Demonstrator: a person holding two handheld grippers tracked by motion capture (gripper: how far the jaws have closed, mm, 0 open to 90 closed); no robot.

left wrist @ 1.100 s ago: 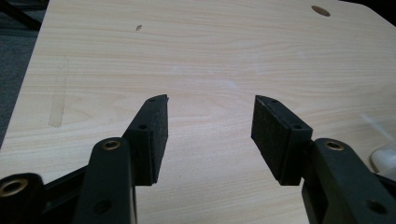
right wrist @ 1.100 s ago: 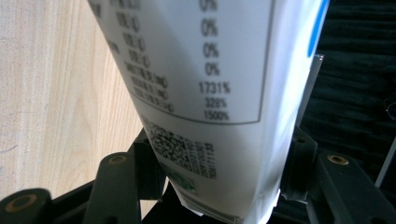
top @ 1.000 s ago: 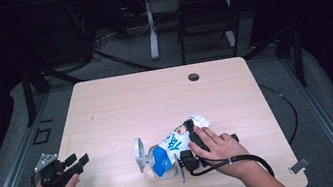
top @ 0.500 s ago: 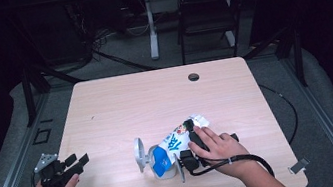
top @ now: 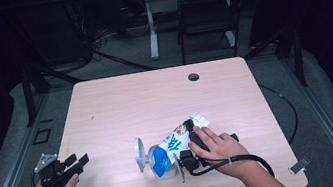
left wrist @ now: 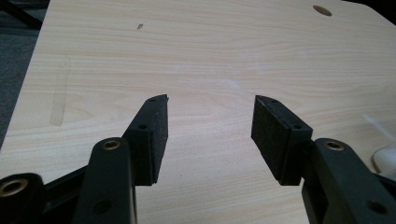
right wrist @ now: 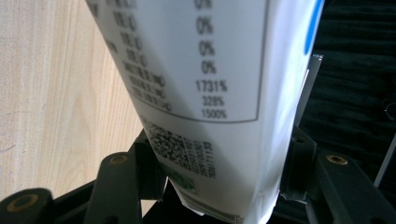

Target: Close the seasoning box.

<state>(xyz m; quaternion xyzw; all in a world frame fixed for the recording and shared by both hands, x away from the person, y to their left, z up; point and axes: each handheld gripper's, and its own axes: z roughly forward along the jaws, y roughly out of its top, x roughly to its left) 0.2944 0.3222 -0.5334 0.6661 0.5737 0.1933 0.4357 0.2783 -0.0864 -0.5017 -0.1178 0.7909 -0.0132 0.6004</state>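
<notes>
one table (top: pixel 121 105), one white-and-blue pouch (top: pixel 175 144), one white dish-like stand (top: pixel 139 154), and your two grippers.

the pouch lies tilted on the light wood table at about 5 o'clock of its centre, its crumpled top end pointing toward 1 o'clock and its lower end resting by a rounded white base just at 3 o'clock of the stand. in the right gripper view the pouch (right wrist: pixel 210 93) rises between the two black jaws, printed panel and code facing the camera, with the pads pressed against both of its sides: your right gripper (top: pixel 189 150) is gripping the pouch. your right hand (top: pixel 216 146) lies over the gripper at 3 o'clock of the pouch, a black cable looping from it toward 4 o'clock.

your left gripper (top: pixel 72 165) sits at the table's 8 o'clock edge, well apart from the pouch, jaws pointing toward 2 o'clock. in the left gripper view its jaws stand wide apart over bare wood (left wrist: pixel 210 70), holding nothing.

a small round hole (top: pixel 193 76) marks the table at 1 o'clock. beyond the far edge stands a dark chair (top: pixel 206 21).
</notes>
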